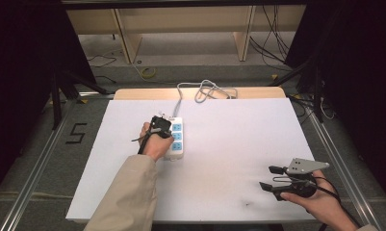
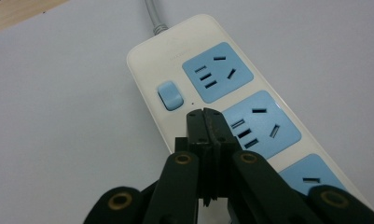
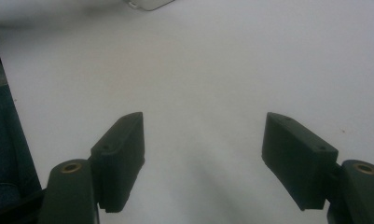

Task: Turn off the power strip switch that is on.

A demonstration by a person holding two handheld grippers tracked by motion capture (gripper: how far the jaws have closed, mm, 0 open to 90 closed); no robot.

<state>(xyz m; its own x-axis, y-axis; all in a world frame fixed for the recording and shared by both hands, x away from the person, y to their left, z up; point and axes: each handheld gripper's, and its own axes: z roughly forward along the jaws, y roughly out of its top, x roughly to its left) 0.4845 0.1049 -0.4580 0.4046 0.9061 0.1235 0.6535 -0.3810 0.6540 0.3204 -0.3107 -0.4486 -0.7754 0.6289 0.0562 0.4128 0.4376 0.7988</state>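
While the left tool sits w/ jaws pressed together, gripping nothing, right by the rounded blue switch on a glossy cream power strip mid-left on the matte white bench, the right tool hangs wide open, empty, near the front-right corner.

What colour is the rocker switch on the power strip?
Light blue, matching the socket faces; the switch shows best in the left gripper view.
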